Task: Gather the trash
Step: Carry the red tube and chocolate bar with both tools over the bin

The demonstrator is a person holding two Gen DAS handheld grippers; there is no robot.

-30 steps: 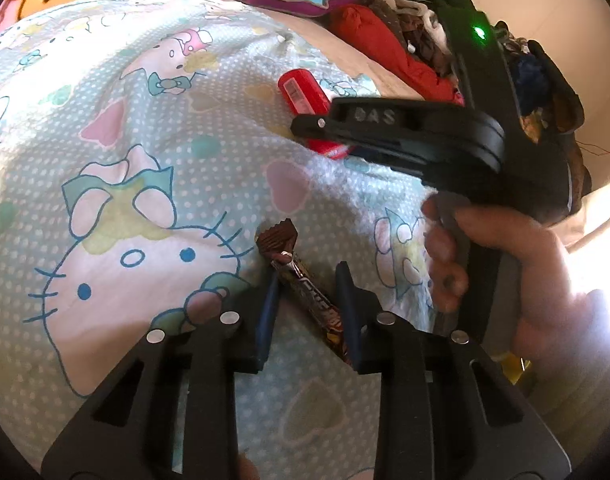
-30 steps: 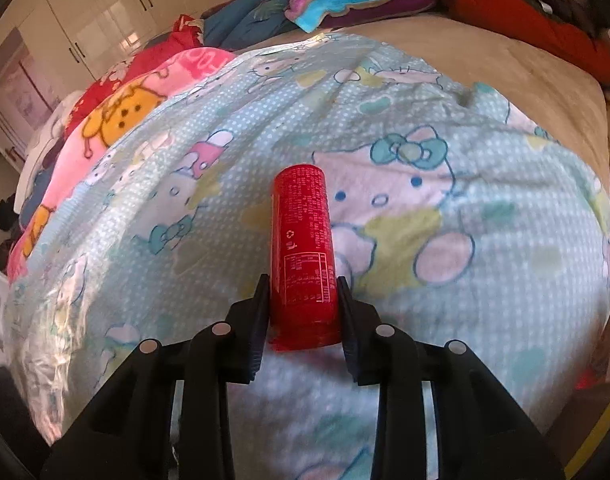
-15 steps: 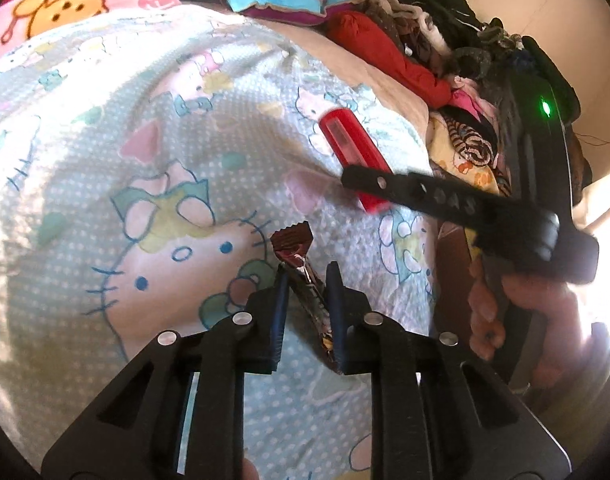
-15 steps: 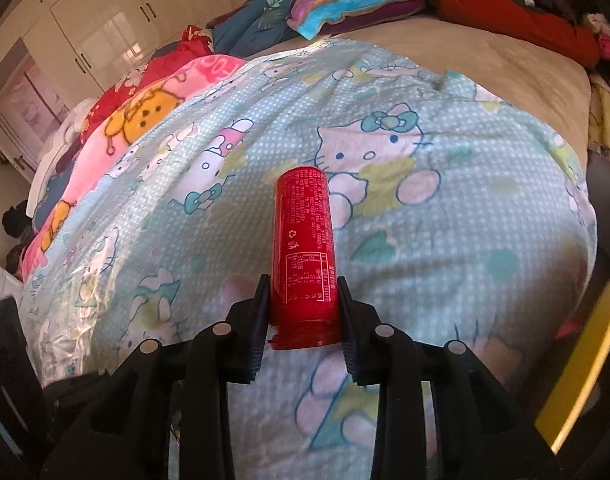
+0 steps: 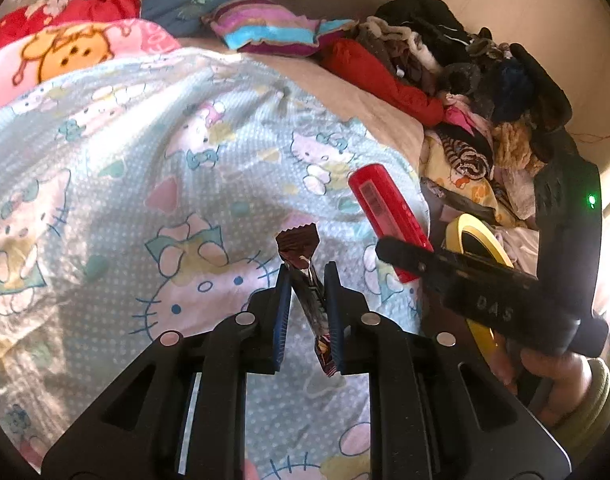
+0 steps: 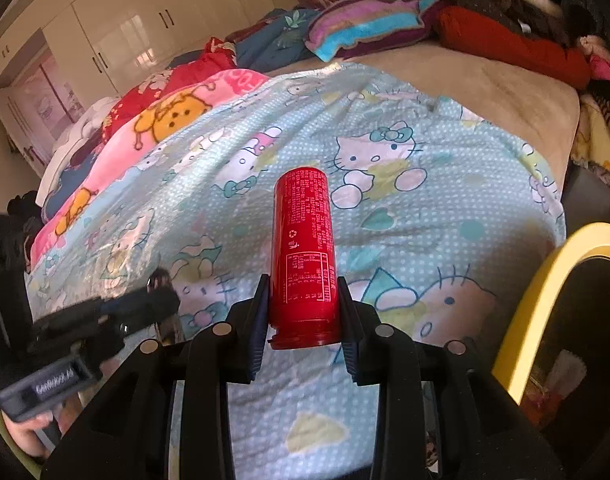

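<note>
In the left wrist view my left gripper (image 5: pixel 307 276) is shut on a brown candy wrapper (image 5: pixel 301 252), held clear above the cartoon-cat blanket (image 5: pixel 145 168). Its crimped top sticks up past the fingertips and its tail hangs below them. In the right wrist view my right gripper (image 6: pixel 304 292) is shut on a red can (image 6: pixel 304 248), which points away from me over the same blanket (image 6: pixel 425 216). From the left, the red can (image 5: pixel 389 212) and the right gripper's body show at the bed's right edge, over a yellow-rimmed bin (image 5: pixel 477 236). The left gripper (image 6: pixel 157 300) appears blurred at the lower left of the right wrist view.
A yellow bin rim (image 6: pixel 545 280) stands beside the bed at the right. A heap of clothes (image 5: pixel 465 92) lies along the bed's right side, with pillows and blankets (image 5: pixel 265 32) at the head. White wardrobes (image 6: pixel 145 28) stand beyond the bed. A hand and sleeve (image 5: pixel 577 392) hold the right gripper.
The left gripper closed on the candy wrapper and lifted it off the blanket. The right gripper carried the red can to the right, to the bed's edge, where the yellow bin came into view.
</note>
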